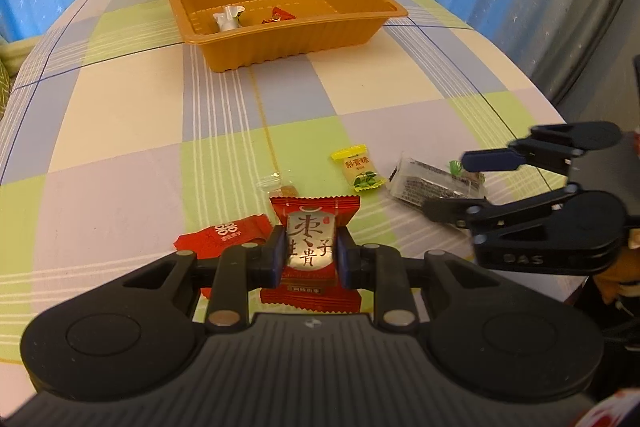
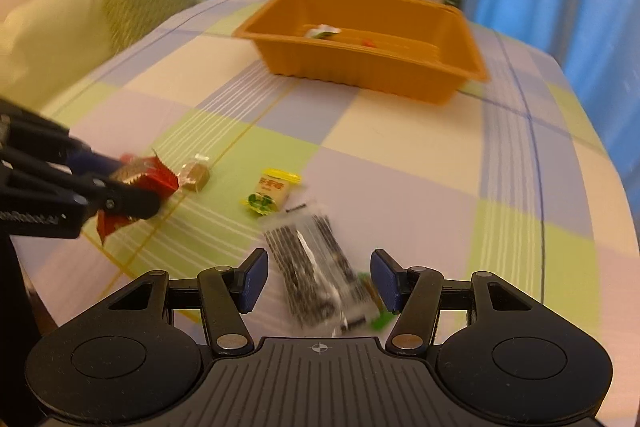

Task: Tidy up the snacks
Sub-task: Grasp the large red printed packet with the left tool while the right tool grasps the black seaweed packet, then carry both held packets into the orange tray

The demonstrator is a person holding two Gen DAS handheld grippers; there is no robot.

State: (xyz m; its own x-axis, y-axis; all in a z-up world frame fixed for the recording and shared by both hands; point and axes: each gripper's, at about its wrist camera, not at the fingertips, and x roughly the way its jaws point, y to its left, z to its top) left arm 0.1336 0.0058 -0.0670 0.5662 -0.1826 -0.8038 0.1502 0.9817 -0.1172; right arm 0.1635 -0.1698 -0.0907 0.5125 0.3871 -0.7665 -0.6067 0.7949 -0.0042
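With the left gripper (image 1: 311, 254) clamped on the red packet (image 1: 312, 251), we judged a level carry to the tray (image 1: 256, 45) ahead best, while the right gripper (image 2: 320, 281) stood half-open, gripping nothing, astride the clear packet (image 2: 320, 275).

A: Where does the left wrist camera sit?
B: Low and close over the checked tablecloth (image 1: 120, 115), looking past its own fingers toward the orange tray (image 1: 288, 43) in the upper middle.
A: And the right one?
B: Just as near, with the tray (image 2: 360, 67) upper right. Both views show the yellow candy (image 1: 358, 167) (image 2: 269, 191).
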